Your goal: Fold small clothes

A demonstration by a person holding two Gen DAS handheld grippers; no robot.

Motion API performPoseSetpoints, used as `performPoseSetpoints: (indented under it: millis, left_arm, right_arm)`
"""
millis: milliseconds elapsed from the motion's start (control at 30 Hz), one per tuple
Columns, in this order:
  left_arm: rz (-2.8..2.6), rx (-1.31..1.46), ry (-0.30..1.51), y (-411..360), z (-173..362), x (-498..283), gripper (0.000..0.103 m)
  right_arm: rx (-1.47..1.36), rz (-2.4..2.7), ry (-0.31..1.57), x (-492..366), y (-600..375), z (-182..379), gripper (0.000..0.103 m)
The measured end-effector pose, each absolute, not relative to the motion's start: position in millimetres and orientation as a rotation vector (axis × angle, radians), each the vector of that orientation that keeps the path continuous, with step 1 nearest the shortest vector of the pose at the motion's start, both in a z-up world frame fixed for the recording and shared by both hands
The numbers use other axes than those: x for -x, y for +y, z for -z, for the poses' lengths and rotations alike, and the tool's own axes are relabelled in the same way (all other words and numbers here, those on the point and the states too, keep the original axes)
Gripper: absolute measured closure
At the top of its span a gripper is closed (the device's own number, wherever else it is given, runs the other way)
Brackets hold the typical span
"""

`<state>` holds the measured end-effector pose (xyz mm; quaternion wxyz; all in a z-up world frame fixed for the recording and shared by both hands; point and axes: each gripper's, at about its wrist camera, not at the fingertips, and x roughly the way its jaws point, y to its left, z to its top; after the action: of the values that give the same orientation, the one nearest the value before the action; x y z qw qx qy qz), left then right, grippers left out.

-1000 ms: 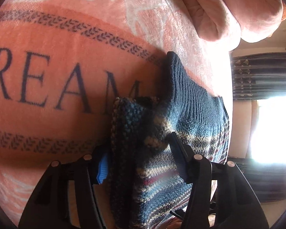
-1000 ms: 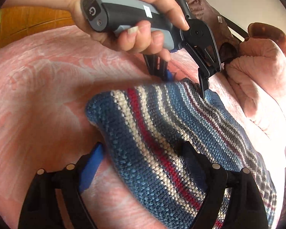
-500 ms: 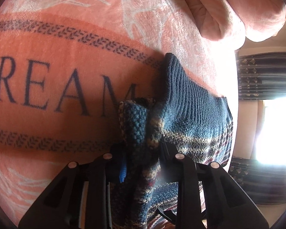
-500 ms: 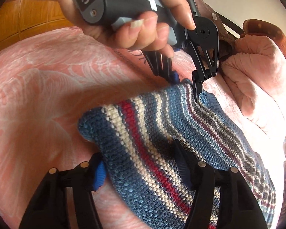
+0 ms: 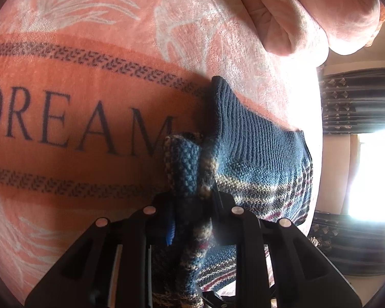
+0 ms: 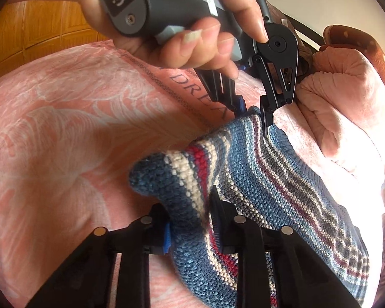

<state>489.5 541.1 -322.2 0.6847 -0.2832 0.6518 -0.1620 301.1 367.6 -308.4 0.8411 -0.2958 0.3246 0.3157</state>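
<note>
Striped knit garment (image 6: 256,169) (both corners pinched) on blanket (image 6: 64,128)

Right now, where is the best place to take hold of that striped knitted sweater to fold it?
At its edge corners, from the near side. The striped knitted sweater lies limp on the pink blanket, so only a bunched edge gives purchase. The left gripper and right gripper each pinch such a corner.

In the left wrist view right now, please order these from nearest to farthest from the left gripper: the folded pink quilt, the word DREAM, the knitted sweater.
1. knitted sweater: clamped in the left gripper.
2. word DREAM: printed on the blanket, up and left.
3. folded pink quilt: top right, farthest.
</note>
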Motion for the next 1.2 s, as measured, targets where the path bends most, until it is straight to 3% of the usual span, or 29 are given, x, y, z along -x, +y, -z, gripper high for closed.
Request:
performPoseSetpoints:
  millis: [300,1200]
  left_arm:
    - [0.341,0.579,1.448,532.2,288.7,-491.8,0.083]
    - [0.339,0.43,1.383,455.2,168.9,-486.2,0.084]
  right_arm:
    - [0.532,-0.651,0.667,-301.2,351.3,278.9,0.087]
    - [0.355,-0.586,0.577,-303.1,275.6,181.3,0.091]
